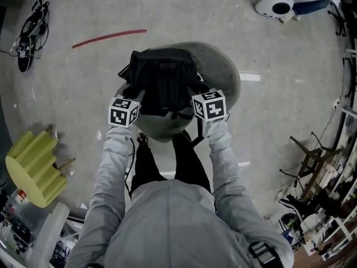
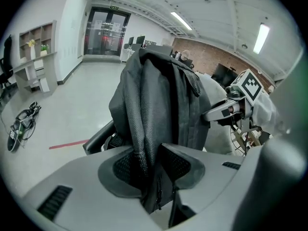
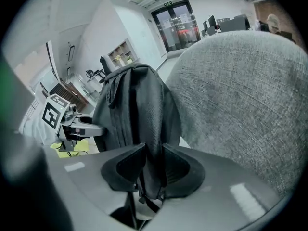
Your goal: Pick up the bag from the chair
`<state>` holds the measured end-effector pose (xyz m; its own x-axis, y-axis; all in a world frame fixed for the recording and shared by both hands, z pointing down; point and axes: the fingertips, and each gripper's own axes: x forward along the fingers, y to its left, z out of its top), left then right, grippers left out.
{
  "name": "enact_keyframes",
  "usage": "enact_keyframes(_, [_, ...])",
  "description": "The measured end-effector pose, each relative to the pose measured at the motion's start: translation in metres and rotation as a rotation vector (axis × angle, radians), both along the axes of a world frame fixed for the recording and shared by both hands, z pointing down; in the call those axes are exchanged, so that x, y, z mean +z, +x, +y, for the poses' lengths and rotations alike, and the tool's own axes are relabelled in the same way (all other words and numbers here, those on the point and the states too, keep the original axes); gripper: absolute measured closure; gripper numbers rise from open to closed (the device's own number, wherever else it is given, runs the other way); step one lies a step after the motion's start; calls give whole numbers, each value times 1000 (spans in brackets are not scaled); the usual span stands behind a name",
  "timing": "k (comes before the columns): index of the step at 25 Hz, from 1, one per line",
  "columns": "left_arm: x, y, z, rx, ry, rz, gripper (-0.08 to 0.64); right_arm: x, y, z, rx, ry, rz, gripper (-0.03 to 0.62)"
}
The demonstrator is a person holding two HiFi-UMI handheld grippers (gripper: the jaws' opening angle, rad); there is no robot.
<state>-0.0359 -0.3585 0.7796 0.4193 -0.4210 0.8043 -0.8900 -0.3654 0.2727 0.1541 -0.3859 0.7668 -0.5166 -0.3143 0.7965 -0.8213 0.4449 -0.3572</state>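
A black backpack (image 1: 162, 82) hangs over the grey round-backed chair (image 1: 223, 66) in the head view, held up between both grippers. My left gripper (image 1: 134, 96) grips its left side and my right gripper (image 1: 195, 96) its right side. In the left gripper view the jaws are shut on a fold of the bag's dark fabric (image 2: 149, 162), with the right gripper (image 2: 231, 107) visible beyond the bag. The right gripper view shows its jaws pinching the bag's fabric (image 3: 151, 165), the chair's grey back (image 3: 240, 105) rising at the right, and the left gripper (image 3: 72, 121) on the far side.
A yellow-green ribbed stool (image 1: 33, 166) stands at the lower left. A red floor line (image 1: 109, 37) and a black cabled device (image 1: 30, 32) lie far left. A white machine (image 1: 273, 4) sits top right, clutter and a folding rack (image 1: 312, 161) along the right.
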Motion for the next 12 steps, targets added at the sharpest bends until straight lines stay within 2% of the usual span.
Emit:
enact_keyframes(4, [-3,-2,7,5,-13,-2,471,-6,-8,10,-46,11,26,516])
enact_keyframes(8, [-12,-11,15,1,-33,-4,499,-20,-18,23,-82,20,8,534])
enact_keyframes(12, [-33,-13,22,53,21,-1,515,-45,-20,36,-58,48,-11,538])
